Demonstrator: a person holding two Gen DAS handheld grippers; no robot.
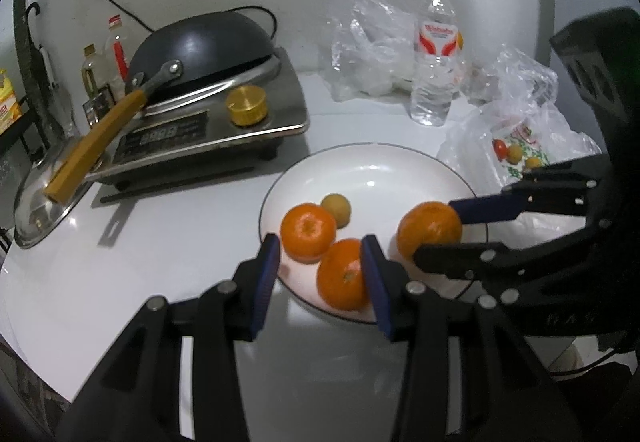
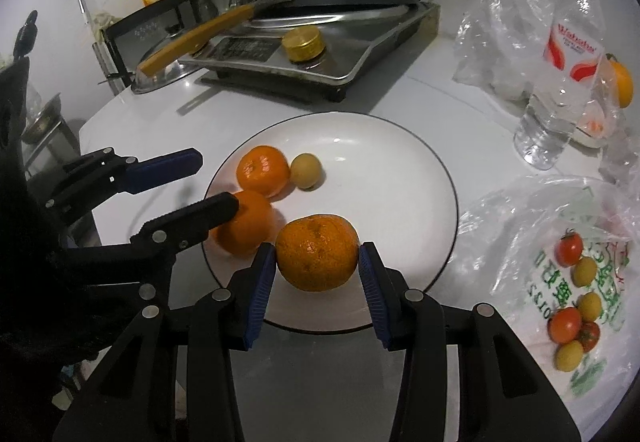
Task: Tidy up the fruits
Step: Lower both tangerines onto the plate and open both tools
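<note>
A white plate (image 1: pixel 360 161) (image 2: pixel 380 169) holds two loose oranges (image 1: pixel 308 232) (image 2: pixel 262 169), (image 1: pixel 342 276) (image 2: pixel 250 226) and a small yellowish fruit (image 1: pixel 337 209) (image 2: pixel 306 171). My right gripper (image 2: pixel 316 270) (image 1: pixel 436 230) is shut on a third orange (image 2: pixel 318 252) (image 1: pixel 430 230) just over the plate's near right part, both blue pads against its sides. My left gripper (image 1: pixel 320 274) (image 2: pixel 216 181) stands open at the plate's left rim. The nearer loose orange lies beside its right finger, and the left pad is clear of it.
A clear bag (image 2: pixel 576 282) (image 1: pixel 516 149) with several small tomatoes and yellow fruits lies right of the plate. A water bottle (image 1: pixel 434 53) (image 2: pixel 560 73) and more bags stand behind. A cooktop (image 1: pixel 208 121) with an upturned wok (image 1: pixel 200 45) sits at back left.
</note>
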